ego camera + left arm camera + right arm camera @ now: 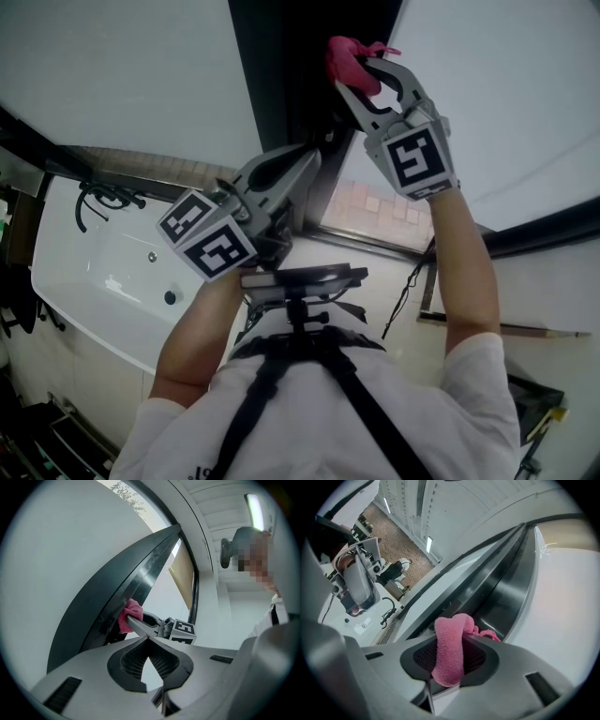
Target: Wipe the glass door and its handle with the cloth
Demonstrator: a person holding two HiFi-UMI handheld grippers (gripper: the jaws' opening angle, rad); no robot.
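Observation:
The glass door has frosted panes on either side of a dark upright frame. My right gripper is raised high against that frame and is shut on a pink cloth. In the right gripper view the cloth is folded between the jaws, with its free end resting on the dark frame. My left gripper sits lower, its tips close to the same frame; it is shut with nothing in it. The left gripper view shows the cloth pressed to the frame. I cannot make out a handle.
A white tub with a black tap lies at the lower left. Brick paving shows through the lower glass. A black sill runs along the right. A device on a chest mount sits below the grippers.

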